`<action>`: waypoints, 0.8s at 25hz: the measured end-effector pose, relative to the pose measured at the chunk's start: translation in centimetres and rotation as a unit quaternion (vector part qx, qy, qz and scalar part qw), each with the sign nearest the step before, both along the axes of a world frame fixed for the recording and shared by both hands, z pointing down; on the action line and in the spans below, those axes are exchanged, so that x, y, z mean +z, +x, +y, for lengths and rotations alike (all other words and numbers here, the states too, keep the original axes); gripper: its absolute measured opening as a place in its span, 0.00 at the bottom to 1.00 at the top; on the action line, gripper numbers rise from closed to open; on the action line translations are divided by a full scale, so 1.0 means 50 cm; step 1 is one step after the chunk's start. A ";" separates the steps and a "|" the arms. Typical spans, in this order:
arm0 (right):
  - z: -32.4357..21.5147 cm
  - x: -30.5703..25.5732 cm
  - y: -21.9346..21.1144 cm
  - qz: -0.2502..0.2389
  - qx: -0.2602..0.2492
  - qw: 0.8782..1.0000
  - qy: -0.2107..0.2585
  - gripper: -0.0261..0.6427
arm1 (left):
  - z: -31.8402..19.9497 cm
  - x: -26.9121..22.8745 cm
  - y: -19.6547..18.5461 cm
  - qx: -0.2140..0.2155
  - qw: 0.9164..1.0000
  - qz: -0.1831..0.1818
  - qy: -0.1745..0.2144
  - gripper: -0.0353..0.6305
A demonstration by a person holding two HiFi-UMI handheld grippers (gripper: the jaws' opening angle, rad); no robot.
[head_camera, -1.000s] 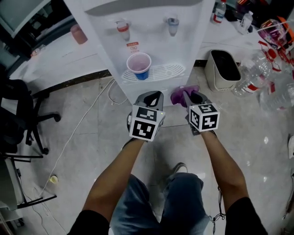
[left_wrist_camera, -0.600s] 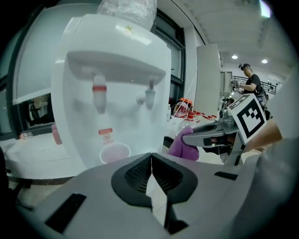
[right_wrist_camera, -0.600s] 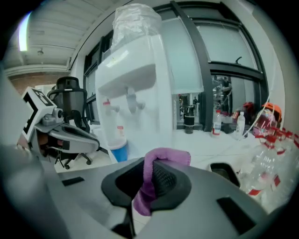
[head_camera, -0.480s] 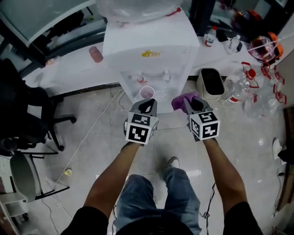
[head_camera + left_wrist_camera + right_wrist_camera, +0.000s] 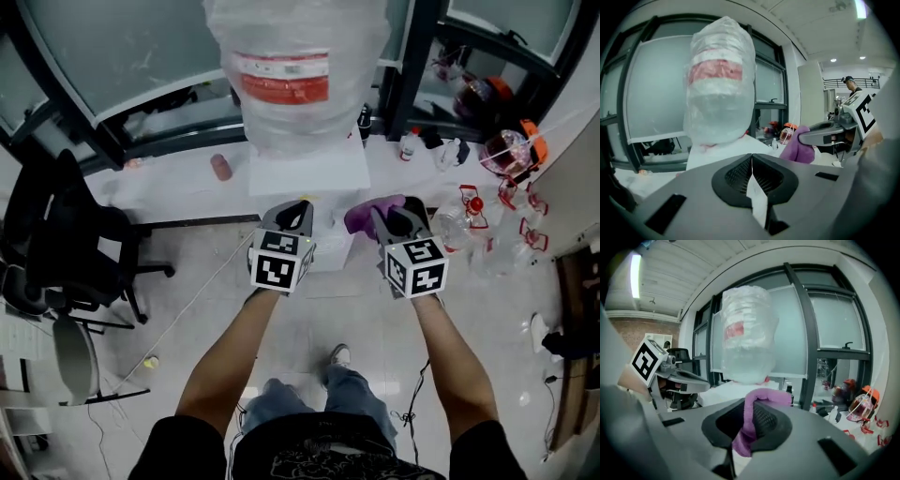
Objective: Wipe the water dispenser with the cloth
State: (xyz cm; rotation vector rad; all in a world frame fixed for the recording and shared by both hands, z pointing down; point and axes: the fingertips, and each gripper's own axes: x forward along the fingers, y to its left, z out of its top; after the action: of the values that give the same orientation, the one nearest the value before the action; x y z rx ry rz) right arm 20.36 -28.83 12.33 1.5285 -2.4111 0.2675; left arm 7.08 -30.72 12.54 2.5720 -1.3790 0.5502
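— Fingers (image 5: 769, 422) on right gripper (image 5: 389, 214)?
— Clamped tight on purple cloth (image 5: 749, 425), with a fold poking past the tips. Left gripper (image 5: 298, 211) pressed closed on itself, holding nothing.
— Dispenser?
— Water dispenser (image 5: 305, 169) at 12 o'clock from both grippers, with wrapped bottle (image 5: 295, 66) on top. Cloth at 3 o'clock of its white top edge, close by; can't tell about contact.
— Step?
— Looks like approach. No clear wiping contact yet.
— Next?
— Probably push right gripper toward 11 o'clock, press cloth flat on white top panel, sweep sideways. Hold left gripper clear of bottle.
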 end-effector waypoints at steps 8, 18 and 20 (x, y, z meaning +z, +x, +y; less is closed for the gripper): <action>0.011 -0.232 0.030 -0.032 -0.002 0.998 0.061 0.09 | 0.022 -0.175 0.004 -0.035 0.999 0.024 0.028 0.09; 0.014 -0.247 0.051 -0.035 -0.023 0.996 0.074 0.09 | 0.038 -0.210 -0.013 -0.068 0.996 -0.003 0.056 0.09; 0.015 -0.250 0.056 -0.033 -0.025 0.996 0.078 0.09 | 0.039 -0.210 -0.020 -0.075 0.996 -0.003 0.055 0.09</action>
State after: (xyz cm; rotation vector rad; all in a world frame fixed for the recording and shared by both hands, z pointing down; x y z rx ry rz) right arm 23.14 -28.11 -0.19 1.5440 -2.5723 0.1228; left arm 6.09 -28.76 2.02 2.5214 -1.6319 0.4704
